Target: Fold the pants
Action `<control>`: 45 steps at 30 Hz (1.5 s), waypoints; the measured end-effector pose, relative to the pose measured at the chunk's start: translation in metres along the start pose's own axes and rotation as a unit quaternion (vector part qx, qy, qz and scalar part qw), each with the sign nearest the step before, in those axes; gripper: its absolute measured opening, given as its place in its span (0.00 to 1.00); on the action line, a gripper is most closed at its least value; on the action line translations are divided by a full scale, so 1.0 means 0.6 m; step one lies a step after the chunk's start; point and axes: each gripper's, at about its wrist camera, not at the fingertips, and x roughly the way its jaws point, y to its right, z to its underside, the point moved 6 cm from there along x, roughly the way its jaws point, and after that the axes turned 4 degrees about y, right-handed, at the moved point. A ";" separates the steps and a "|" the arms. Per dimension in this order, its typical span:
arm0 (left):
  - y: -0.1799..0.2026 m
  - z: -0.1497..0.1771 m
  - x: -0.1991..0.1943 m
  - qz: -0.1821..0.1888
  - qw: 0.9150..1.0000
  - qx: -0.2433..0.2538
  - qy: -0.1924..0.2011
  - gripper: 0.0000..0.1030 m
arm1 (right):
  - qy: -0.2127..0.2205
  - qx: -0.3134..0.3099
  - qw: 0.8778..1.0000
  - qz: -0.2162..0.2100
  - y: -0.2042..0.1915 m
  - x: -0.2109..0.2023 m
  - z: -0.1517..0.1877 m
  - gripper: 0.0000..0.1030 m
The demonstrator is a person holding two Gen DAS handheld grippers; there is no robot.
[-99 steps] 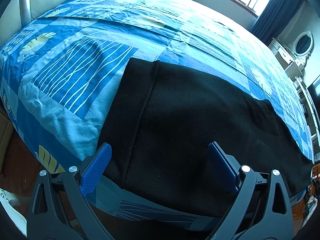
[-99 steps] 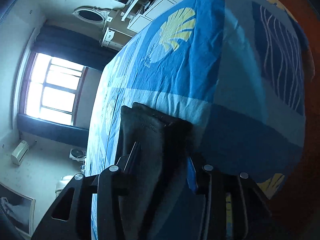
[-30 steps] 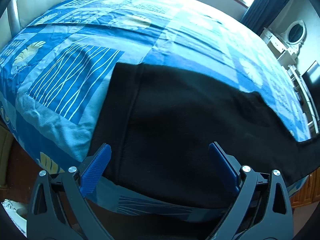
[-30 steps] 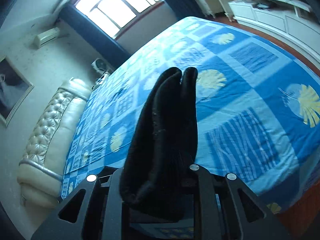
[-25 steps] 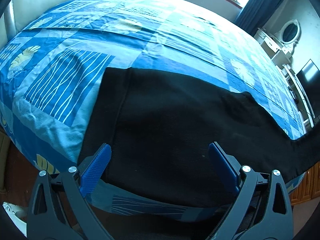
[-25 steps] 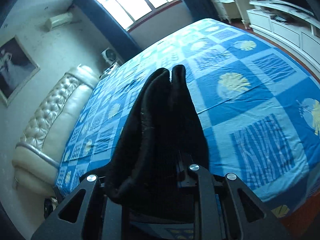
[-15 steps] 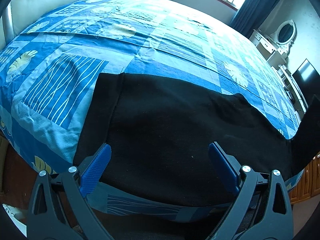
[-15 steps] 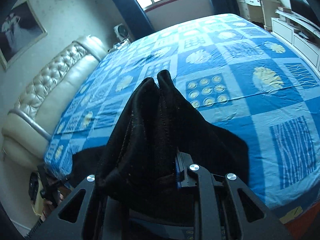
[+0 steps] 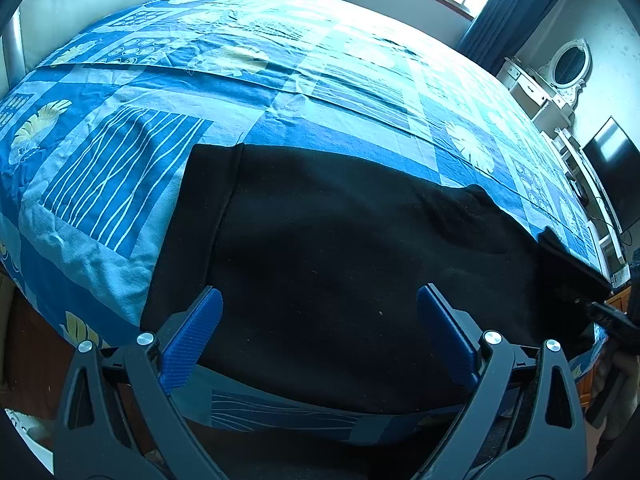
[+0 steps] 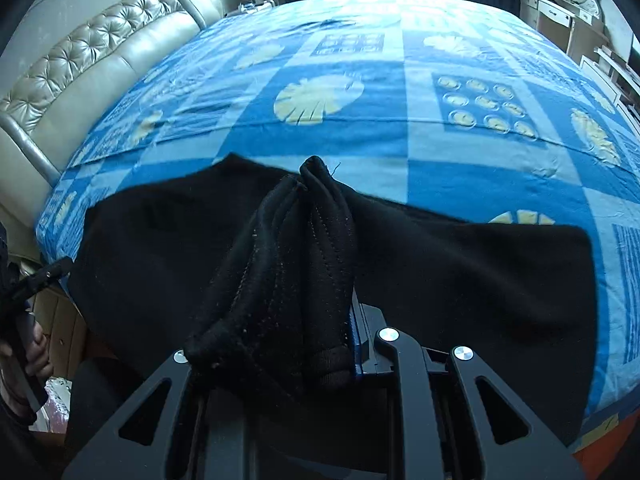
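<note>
Blue patchwork bedspread (tufted headboard).

no readable text, labels or numbers visible

Left gripper: black triangular-cutout frames, silver screws, textured blue pads. Right gripper: the same black frame and silver screws.
</note>
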 end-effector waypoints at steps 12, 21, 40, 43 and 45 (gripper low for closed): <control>0.001 0.002 0.004 0.005 1.000 -0.003 -0.005 0.95 | -0.011 -0.011 1.000 -0.009 -0.048 0.018 0.025 0.35; 0.004 0.005 0.008 0.008 1.000 -0.004 -0.010 0.95 | -0.027 0.027 0.994 -0.098 -0.084 0.012 0.042 0.53; 0.011 0.013 0.007 0.014 1.000 -0.003 -0.016 0.95 | 0.039 0.079 0.974 -0.211 -0.024 -0.086 -0.002 0.69; 0.012 0.014 0.011 0.016 1.000 -0.006 -0.019 0.95 | 0.082 0.172 0.963 -0.191 0.116 -0.119 -0.016 0.69; 0.013 0.016 0.014 0.018 1.000 -0.008 -0.024 0.95 | 0.107 0.245 0.948 -0.171 0.216 -0.124 -0.009 0.69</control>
